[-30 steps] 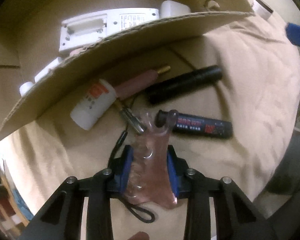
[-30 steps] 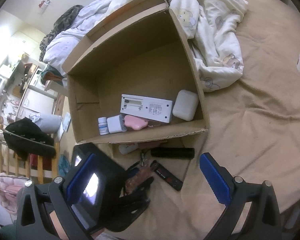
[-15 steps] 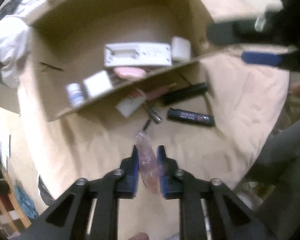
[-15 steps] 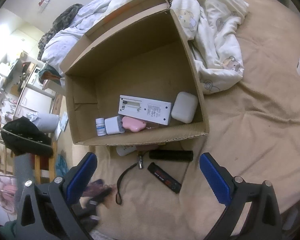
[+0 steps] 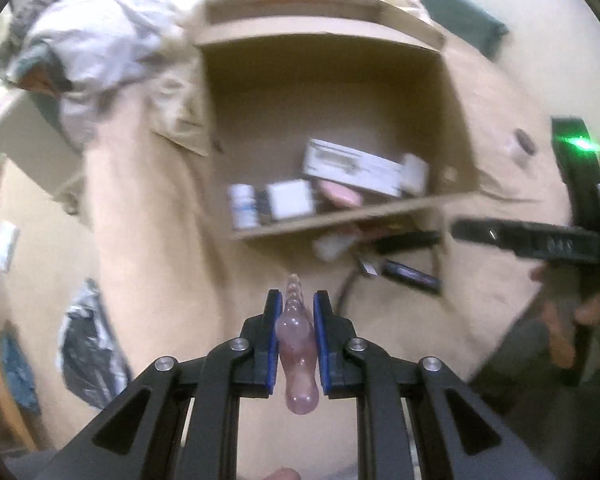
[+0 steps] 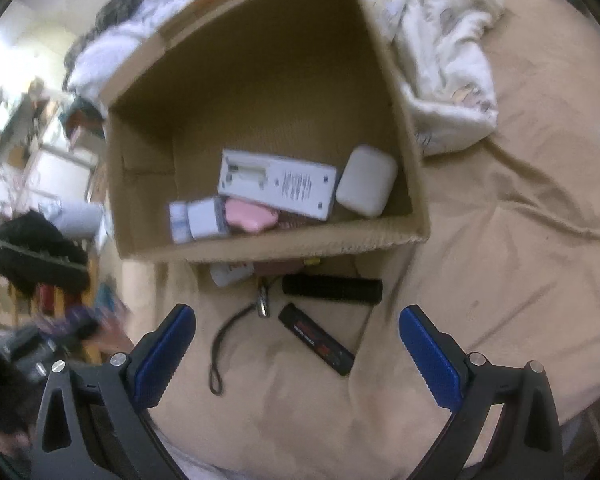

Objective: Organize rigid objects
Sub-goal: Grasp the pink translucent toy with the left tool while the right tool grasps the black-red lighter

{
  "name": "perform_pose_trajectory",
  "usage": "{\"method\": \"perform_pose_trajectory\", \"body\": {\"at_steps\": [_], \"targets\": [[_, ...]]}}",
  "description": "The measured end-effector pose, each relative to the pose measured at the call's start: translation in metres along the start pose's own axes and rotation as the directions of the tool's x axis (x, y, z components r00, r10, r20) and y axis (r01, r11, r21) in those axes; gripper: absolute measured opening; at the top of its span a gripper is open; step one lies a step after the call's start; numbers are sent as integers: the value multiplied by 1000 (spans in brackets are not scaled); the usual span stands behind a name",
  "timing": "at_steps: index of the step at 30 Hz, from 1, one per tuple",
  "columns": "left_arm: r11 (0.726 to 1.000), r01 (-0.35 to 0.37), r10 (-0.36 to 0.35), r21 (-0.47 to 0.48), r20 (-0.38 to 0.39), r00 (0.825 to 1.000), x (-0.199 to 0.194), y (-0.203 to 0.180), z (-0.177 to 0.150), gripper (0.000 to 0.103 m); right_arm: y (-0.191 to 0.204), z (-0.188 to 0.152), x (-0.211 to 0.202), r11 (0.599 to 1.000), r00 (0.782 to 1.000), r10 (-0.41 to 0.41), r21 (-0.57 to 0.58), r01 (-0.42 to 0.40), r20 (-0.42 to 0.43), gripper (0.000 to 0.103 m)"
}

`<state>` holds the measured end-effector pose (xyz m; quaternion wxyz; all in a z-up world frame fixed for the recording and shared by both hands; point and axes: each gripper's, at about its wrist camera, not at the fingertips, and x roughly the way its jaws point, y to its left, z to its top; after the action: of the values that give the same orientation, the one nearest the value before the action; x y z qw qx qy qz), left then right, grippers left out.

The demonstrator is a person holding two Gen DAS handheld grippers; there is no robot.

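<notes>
My left gripper [image 5: 294,300] is shut on a clear pink plastic piece [image 5: 296,344] and holds it high above the bed, short of the cardboard box [image 5: 332,222]. The box [image 6: 260,248] holds a white device [image 6: 276,186], a white case [image 6: 366,180], a pink case [image 6: 248,216] and small white bottles [image 6: 180,222]. My right gripper [image 6: 296,344] is open and empty above a black stick with red print [image 6: 316,338], a black cylinder [image 6: 332,288] and a black cord with a metal clip [image 6: 228,332].
A white bottle [image 6: 226,272] and a pink tube [image 6: 280,267] lie half hidden under the box's front wall. A crumpled white blanket [image 6: 440,52] lies behind the box on the tan bedsheet [image 6: 500,240]. A chair and clutter stand left of the bed.
My left gripper has lifted the pink piece up and back from the sheet, to the left of the loose items. My right gripper has moved slightly closer to the items.
</notes>
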<state>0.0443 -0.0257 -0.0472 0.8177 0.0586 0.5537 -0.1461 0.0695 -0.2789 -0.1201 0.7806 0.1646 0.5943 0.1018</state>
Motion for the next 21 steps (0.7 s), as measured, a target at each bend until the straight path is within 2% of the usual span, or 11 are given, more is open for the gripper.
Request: {"method": "perform_pose_trajectory", "body": {"at_steps": [3, 6, 9, 12, 15, 18, 20, 21], "targets": [[999, -9, 9, -32, 5, 1000, 8, 10, -3, 14, 8, -6, 21, 997, 997, -42, -64, 37, -72, 101], [998, -3, 3, -63, 9, 1000, 9, 15, -5, 14, 17, -14, 46, 983, 982, -119, -153, 97, -146, 68], [998, 12, -10, -66, 22, 1000, 5, 16, -5, 14, 30, -23, 69, 959, 961, -191, -244, 140, -199, 48], [997, 15, -12, -70, 34, 999, 3, 18, -6, 14, 42, -30, 81, 921, 942, -273, -334, 199, -193, 48], [997, 21, -19, -71, 37, 999, 0, 19, -8, 14, 48, -39, 98, 863, 905, -383, -422, 279, -185, 48], [998, 6, -4, -57, 40, 999, 0, 16, -9, 14, 54, -44, 104, 825, 894, -421, -474, 307, -153, 48], [999, 6, -4, -50, 41, 999, -1, 14, -10, 14, 53, -45, 103, 826, 897, -417, -475, 305, -149, 45], [999, 10, -8, -49, 40, 999, 0, 13, -10, 14, 53, -46, 102, 833, 902, -405, -469, 295, -152, 38]]}}
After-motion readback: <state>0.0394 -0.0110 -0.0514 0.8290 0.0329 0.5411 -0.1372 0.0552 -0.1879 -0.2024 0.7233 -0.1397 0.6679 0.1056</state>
